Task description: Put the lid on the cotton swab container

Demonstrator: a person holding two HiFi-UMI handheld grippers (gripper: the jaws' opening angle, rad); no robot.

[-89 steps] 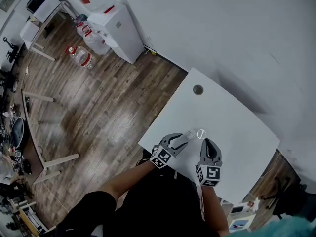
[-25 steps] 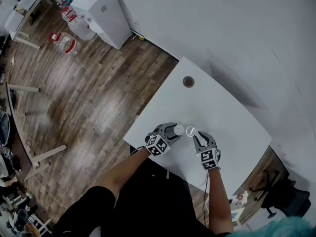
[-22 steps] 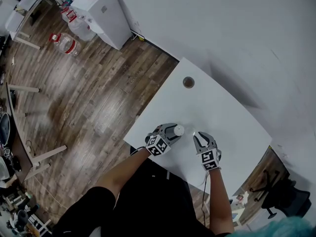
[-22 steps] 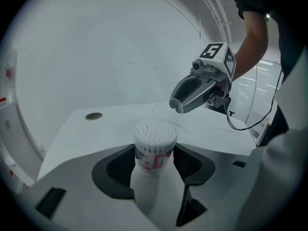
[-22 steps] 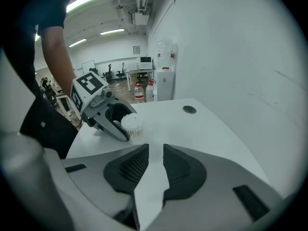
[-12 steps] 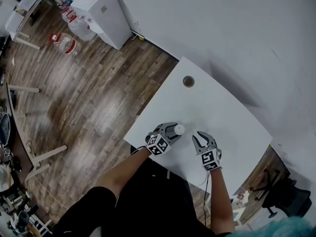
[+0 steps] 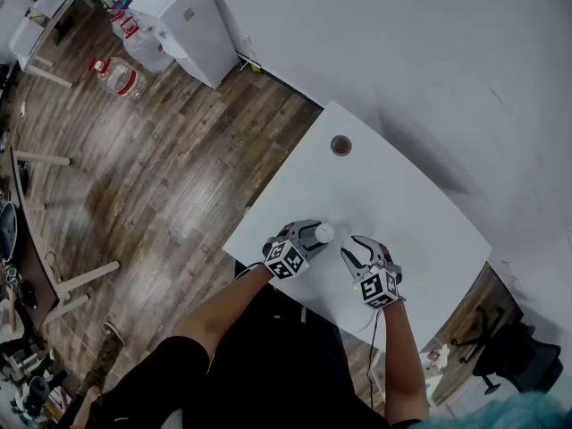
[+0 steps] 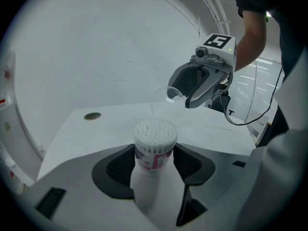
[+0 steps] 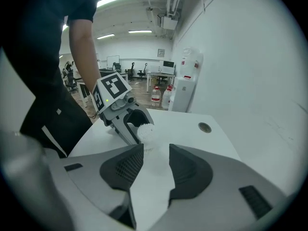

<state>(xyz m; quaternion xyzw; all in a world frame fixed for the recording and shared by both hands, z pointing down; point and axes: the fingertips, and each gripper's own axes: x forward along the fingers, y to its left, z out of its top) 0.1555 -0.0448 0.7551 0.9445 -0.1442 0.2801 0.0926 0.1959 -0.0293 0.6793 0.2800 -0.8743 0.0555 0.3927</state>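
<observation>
The cotton swab container (image 8: 154, 148), packed with white swab tips and lidless, stands between the pads of my left gripper (image 8: 154, 154), which is shut on it. The head view has the container (image 7: 323, 233) on the white table (image 7: 393, 195) near its front edge, at my left gripper (image 7: 313, 237). My right gripper (image 7: 350, 248) is just to its right, apart from it, jaws opening. In the right gripper view nothing is pressed between them (image 9: 156, 150). A clear lid (image 8: 162, 105) shows faintly under the right gripper's (image 8: 178, 96) tips, behind the container.
A round grommet hole (image 7: 340, 145) sits at the table's far end. The table's front edge lies right under both grippers. Wooden floor, a white cabinet (image 7: 183, 21) and water bottles (image 7: 112, 74) are off to the left. A cable hangs from the right gripper.
A second ago the right gripper held the clear lid close beside the container. It has drawn back slightly and its jaws have spread. The left gripper and container have stayed put.
</observation>
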